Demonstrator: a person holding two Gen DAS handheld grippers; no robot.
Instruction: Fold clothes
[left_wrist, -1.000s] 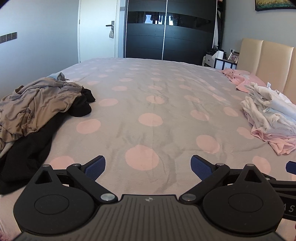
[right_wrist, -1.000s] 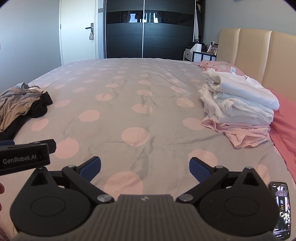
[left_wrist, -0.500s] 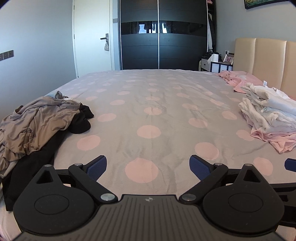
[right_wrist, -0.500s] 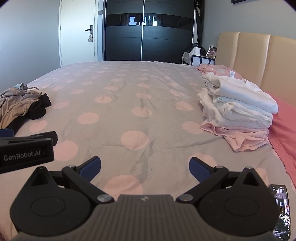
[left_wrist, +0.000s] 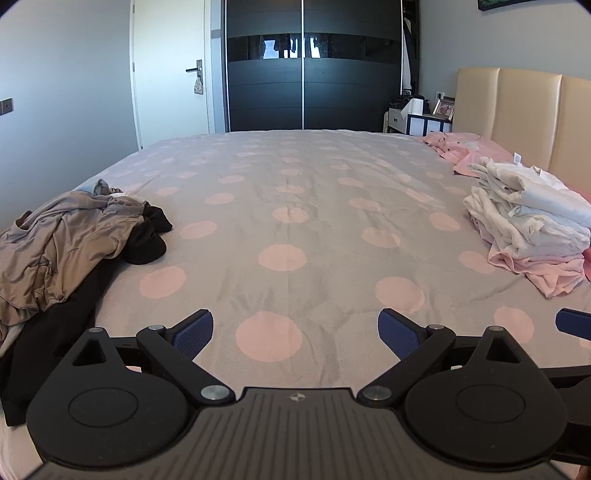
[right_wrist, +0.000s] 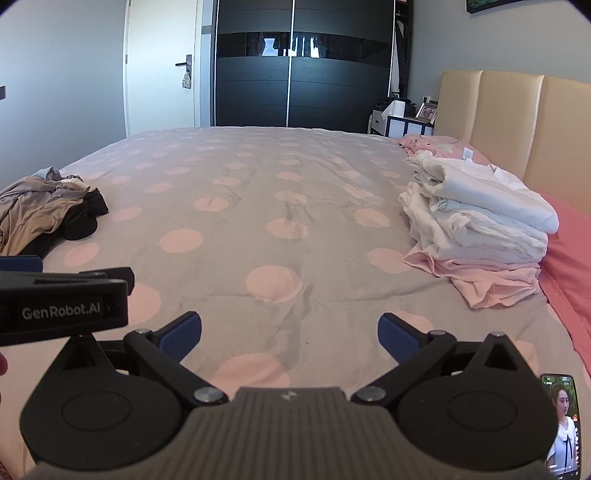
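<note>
A heap of unfolded clothes (left_wrist: 62, 243), a tan garment on top of black ones, lies at the left edge of the bed; it shows smaller in the right wrist view as the heap (right_wrist: 44, 210). A stack of folded white and pink clothes (left_wrist: 528, 225) sits on the right by the headboard, also the stack (right_wrist: 476, 225). My left gripper (left_wrist: 295, 330) is open over bare bedspread, holding nothing. My right gripper (right_wrist: 290, 332) is open too, empty, with the left gripper's body (right_wrist: 62, 306) beside it on the left.
The bed (left_wrist: 295, 206) has a grey cover with pink dots. A pink pillow (right_wrist: 569, 266) and beige headboard (right_wrist: 517, 118) are on the right. A phone (right_wrist: 561, 428) with a lit screen lies near the front right. A dark wardrobe (left_wrist: 314, 66), a door and a nightstand stand behind.
Both views have tilted upward a little, so the bed and both clothes piles sit lower in frame. Both grippers stay open and empty.
</note>
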